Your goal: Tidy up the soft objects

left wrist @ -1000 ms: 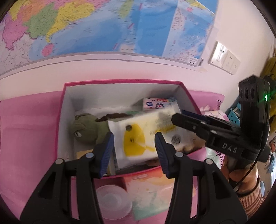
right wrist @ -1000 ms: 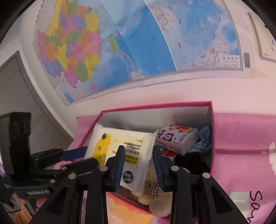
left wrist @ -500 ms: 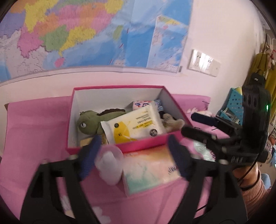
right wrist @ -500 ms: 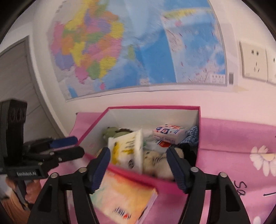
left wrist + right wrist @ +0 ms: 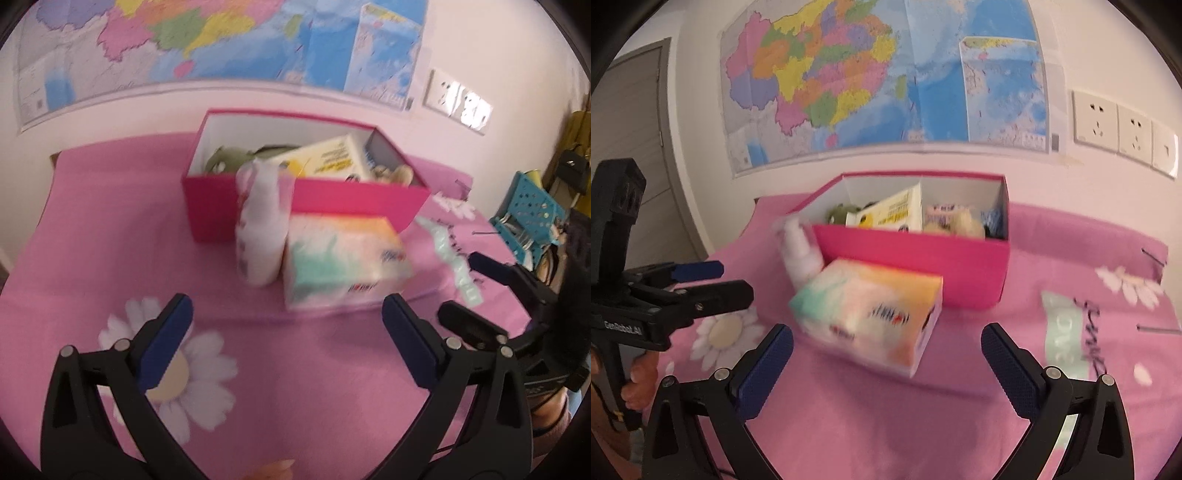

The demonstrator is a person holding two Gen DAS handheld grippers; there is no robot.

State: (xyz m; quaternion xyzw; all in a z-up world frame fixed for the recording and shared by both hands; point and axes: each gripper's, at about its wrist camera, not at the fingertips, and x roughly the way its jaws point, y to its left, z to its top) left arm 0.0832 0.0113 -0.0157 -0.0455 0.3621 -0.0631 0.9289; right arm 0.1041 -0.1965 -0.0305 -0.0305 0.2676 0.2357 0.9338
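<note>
While opening, claws [image 5: 286, 341] short of tissue pack [image 5: 343, 264].

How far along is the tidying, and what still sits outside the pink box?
Done: yellow wipes pack, green plush and other soft items sit in the pink box. In hand: nothing; left gripper and right gripper are opening, empty. Left: tissue pack and white bottle outside, in front of the box.

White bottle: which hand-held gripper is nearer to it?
Left. The left hand-held gripper, empty jaws opening, faces the white bottle ahead; the right hand-held gripper, likewise, sits beyond the tissue pack.
</note>
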